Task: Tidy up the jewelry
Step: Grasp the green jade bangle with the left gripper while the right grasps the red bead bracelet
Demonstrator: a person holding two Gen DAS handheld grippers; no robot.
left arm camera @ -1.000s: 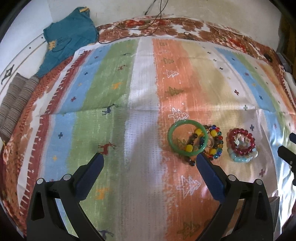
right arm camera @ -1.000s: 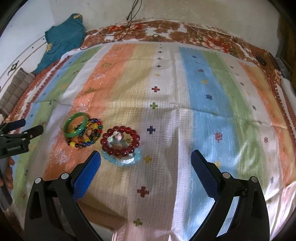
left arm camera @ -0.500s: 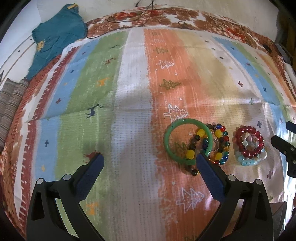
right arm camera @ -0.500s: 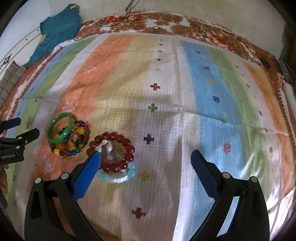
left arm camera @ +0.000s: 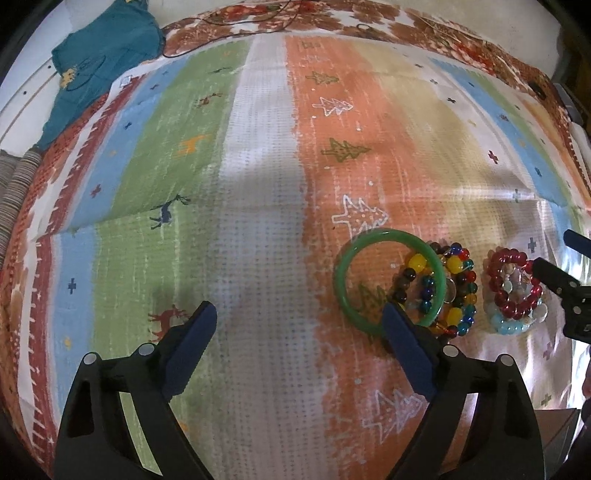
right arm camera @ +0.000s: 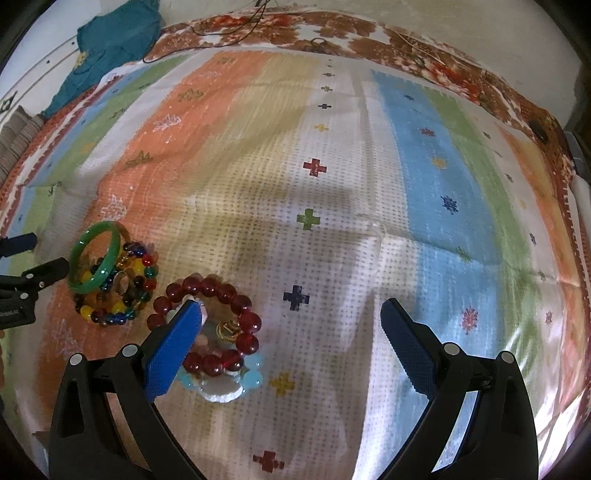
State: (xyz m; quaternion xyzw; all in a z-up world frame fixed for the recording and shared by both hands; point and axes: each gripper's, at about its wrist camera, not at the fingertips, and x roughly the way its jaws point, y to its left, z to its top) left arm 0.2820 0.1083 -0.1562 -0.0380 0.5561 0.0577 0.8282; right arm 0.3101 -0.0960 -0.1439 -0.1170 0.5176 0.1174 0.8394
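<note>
A green bangle (left arm camera: 345,291) lies on the striped cloth, leaning on a pile of multicoloured bead bracelets (left arm camera: 456,291). A red bead bracelet (left arm camera: 511,286) sits on pale blue and white pieces just right of them. My left gripper (left arm camera: 299,314) is open, its right finger over the bangle's near edge. In the right wrist view the bangle (right arm camera: 96,262), the multicoloured beads (right arm camera: 122,291) and the red bracelet (right arm camera: 221,291) lie at lower left. My right gripper (right arm camera: 290,314) is open, its left finger over the red bracelet.
A teal garment (left arm camera: 99,59) lies at the far left corner of the striped cloth (left arm camera: 266,184). A black cable (right arm camera: 236,33) runs along the far edge. Folded striped fabric (left arm camera: 14,192) lies at the left.
Both grippers have moved forward and lower toward the jewelry. The bangle and the red bracelet now sit under the finger tips. Nothing has been picked up.
</note>
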